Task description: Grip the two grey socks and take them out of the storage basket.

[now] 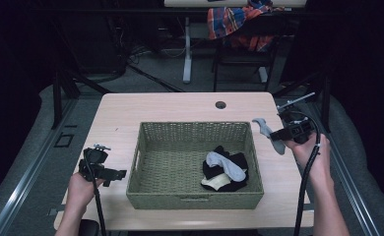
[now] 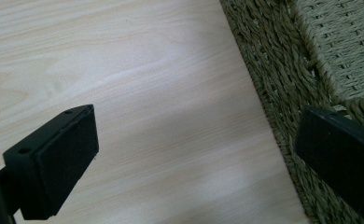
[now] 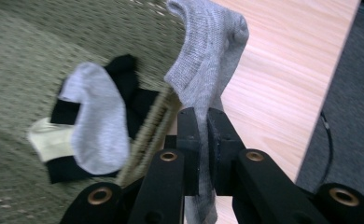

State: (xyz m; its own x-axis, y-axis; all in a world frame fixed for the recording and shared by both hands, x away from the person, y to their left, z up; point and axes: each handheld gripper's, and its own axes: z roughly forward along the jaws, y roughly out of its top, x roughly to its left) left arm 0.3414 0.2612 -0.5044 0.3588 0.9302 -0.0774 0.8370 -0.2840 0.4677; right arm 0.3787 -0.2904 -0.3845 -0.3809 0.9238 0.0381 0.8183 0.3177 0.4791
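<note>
Pale wood table [image 1: 131, 113], dark room all round it, and a woven basket [image 1: 145, 191] sits square in the middle. Over at the far right, the right gripper [image 1: 277, 133] has its jaws clamped tight on a grey sock [image 1: 268, 131], and the sock hangs just off the basket's far right corner, above bare tabletop. From the right gripper view you can see it well: the right gripper [image 3: 203, 140] pinches the grey sock [image 3: 208, 51] partway along, the knit fabric flopping over above the jaws and a tail dangling below them. Beside it the basket rim [image 3: 154, 121] runs close, blurred, and inside lies a heap of socks [image 1: 224, 172], black, light grey and cream, soft and crumpled in the near right corner. Plenty of open basket floor to the left of that heap. Now the left gripper [image 1: 115, 174]: it rests low at the table's left, just beside the basket's left wall, jaws spread wide with nothing between them. In the left gripper view, the left gripper [image 2: 194, 154] frames smooth wood grain, one pad over the table [image 2: 124, 70], the other up against the basket [image 2: 273, 70], thick twisted fibre. A strip of table stays open on the right, narrow, close to the edge.
</note>
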